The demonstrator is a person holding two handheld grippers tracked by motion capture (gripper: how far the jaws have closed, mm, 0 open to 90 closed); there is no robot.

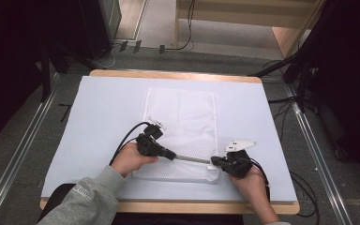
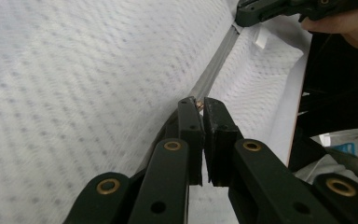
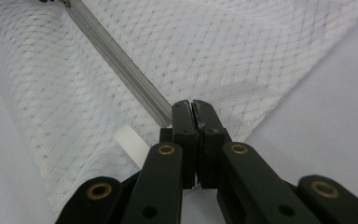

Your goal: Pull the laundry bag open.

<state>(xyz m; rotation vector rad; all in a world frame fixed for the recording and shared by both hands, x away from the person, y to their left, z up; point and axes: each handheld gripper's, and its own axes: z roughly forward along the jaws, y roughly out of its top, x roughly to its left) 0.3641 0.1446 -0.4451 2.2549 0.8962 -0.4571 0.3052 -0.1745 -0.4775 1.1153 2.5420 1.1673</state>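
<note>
A white mesh bag [image 1: 180, 122] lies flat on the table, its grey zipper [image 1: 192, 159] running along the near edge. My left gripper [image 1: 172, 155] is shut on the small brass zipper pull [image 2: 199, 105], partway along the zipper [image 2: 216, 65]. My right gripper [image 1: 214, 161] is shut on the bag's near right corner, at the end of the zipper [image 3: 116, 60]; its jaws [image 3: 193, 105] meet on the mesh edge. A white fabric tab [image 3: 130, 142] sticks out beside that corner. The right gripper [image 2: 261, 11] also appears at the top of the left gripper view.
The bag rests on a pale blue table cover [image 1: 103, 117] with a wooden front edge [image 1: 168, 206]. Cables [image 1: 304, 187] trail off to the right of the table. Black stands [image 1: 300, 65] and metal floor rails [image 1: 18, 154] flank the table.
</note>
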